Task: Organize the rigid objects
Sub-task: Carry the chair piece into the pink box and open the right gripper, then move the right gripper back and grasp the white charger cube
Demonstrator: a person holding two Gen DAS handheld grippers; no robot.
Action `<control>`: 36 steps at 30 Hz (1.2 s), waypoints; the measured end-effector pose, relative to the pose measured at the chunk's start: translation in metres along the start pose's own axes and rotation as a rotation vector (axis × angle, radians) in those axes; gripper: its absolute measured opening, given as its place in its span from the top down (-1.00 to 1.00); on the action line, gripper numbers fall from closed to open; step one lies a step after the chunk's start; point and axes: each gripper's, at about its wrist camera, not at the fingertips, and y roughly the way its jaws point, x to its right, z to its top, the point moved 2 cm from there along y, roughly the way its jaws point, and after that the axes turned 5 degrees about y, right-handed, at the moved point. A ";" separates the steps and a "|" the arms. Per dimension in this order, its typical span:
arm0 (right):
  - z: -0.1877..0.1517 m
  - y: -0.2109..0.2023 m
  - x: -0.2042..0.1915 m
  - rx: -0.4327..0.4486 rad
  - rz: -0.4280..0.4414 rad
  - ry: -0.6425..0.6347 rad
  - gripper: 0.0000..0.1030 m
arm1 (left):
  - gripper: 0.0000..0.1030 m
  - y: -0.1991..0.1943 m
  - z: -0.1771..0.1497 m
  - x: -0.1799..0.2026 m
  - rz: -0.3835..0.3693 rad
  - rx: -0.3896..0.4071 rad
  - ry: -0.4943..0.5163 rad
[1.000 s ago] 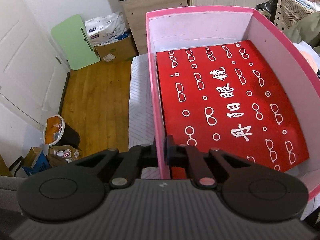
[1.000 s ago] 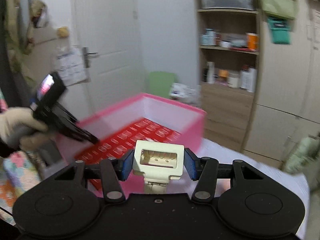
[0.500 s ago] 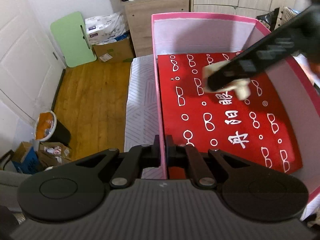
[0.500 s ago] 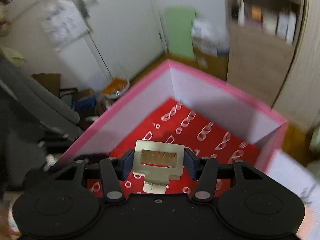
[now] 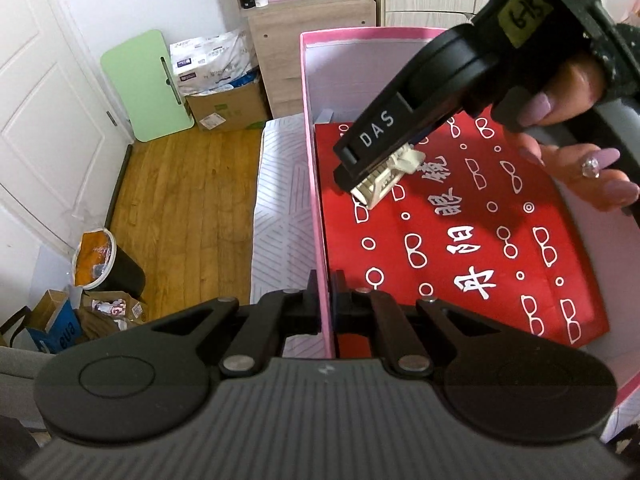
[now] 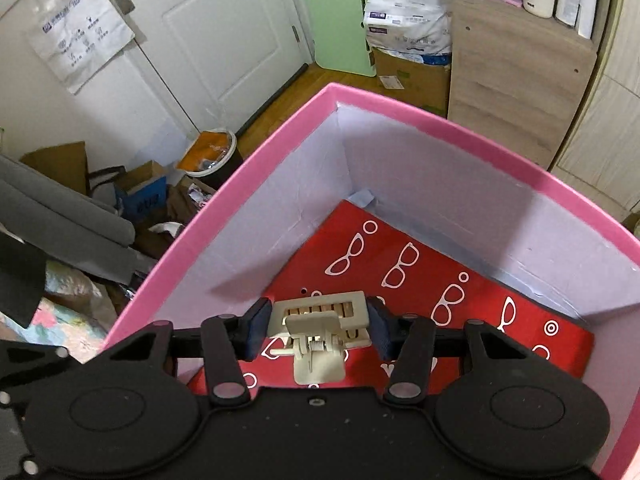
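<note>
A pink box [image 5: 310, 120] with pale inner walls holds a red sheet [image 5: 460, 248] printed with white glasses. My left gripper [image 5: 325, 292] is shut on the box's left wall, one finger inside and one outside. My right gripper [image 5: 384, 176] reaches into the box from the upper right, held by a hand [image 5: 560, 112] with lilac nails. It is shut on a cream hair claw clip [image 6: 320, 316], which hangs just above the red sheet [image 6: 440, 280] near the box's far left corner. In the right wrist view the right gripper [image 6: 318, 322] has its blue pads pressed on the clip's sides.
The box rests on a white patterned bed cover [image 5: 280, 200]. Beyond it lies wooden floor with a bin [image 5: 96, 260] lined in orange, cardboard boxes [image 5: 228, 108], a green board [image 5: 148, 84] against the wall and a wooden cabinet [image 5: 312, 32].
My right gripper has swung in over the box with the clip and sunk toward the red sheet near the far left corner. The left gripper stays clamped on the wall.
</note>
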 end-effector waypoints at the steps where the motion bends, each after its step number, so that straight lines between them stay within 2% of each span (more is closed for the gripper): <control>1: 0.000 -0.001 0.000 0.008 0.004 0.000 -0.10 | 0.93 0.000 0.000 0.000 0.001 0.001 0.000; 4: 0.004 -0.005 0.002 0.037 0.024 -0.004 -0.12 | 0.93 0.000 0.000 0.000 0.002 0.001 0.002; 6: 0.005 -0.013 0.004 0.052 0.036 -0.004 -0.31 | 0.93 0.000 -0.001 -0.001 0.003 0.002 0.004; 15: -0.013 -0.086 0.000 0.201 0.053 -0.101 -0.32 | 0.93 0.000 -0.002 0.001 0.008 0.009 0.006; 24: -0.068 -0.168 0.026 0.292 0.059 -0.100 -0.32 | 0.93 0.000 -0.002 0.002 0.009 0.009 0.009; 29: -0.102 -0.201 0.058 0.338 0.001 -0.053 -0.32 | 0.93 0.000 -0.001 0.002 0.011 0.007 0.011; 33: -0.129 -0.205 0.090 0.324 -0.054 0.010 -0.32 | 0.93 -0.001 -0.001 0.002 0.015 0.004 0.014; 36: -0.153 -0.189 0.109 0.278 -0.098 0.032 -0.32 | 0.93 -0.001 0.000 0.002 0.012 -0.002 0.010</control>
